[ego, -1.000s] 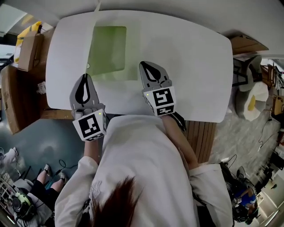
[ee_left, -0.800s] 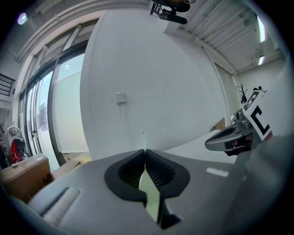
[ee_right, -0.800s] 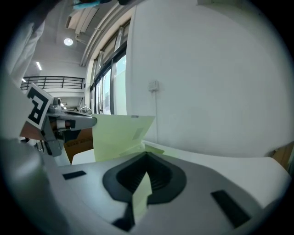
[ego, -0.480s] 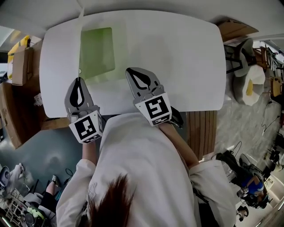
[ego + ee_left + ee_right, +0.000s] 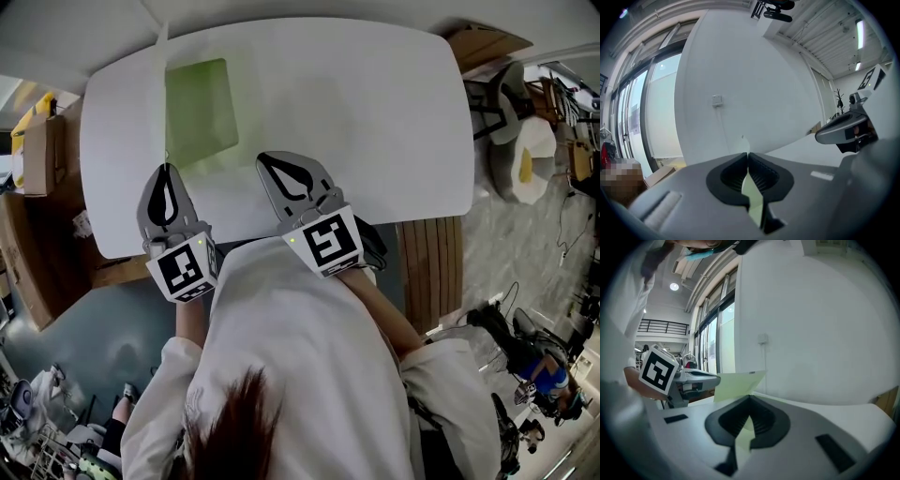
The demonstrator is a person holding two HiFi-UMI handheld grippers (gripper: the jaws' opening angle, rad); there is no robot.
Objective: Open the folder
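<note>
while the left gripper (image 5: 748, 155) and right gripper (image 5: 750, 398) each pinch a thin leaf of the folder (image 5: 199, 108) between closed jaws, an uneven pull could slip one leaf free.

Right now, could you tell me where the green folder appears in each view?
Head view: green folder, upper left on the table.
Left gripper view: folder edge-on, bottom centre, between the fingers.
Right gripper view: folder centre, standing behind the fingers.
Shared landmark: left gripper, pinching it, at left in right gripper view.
</note>
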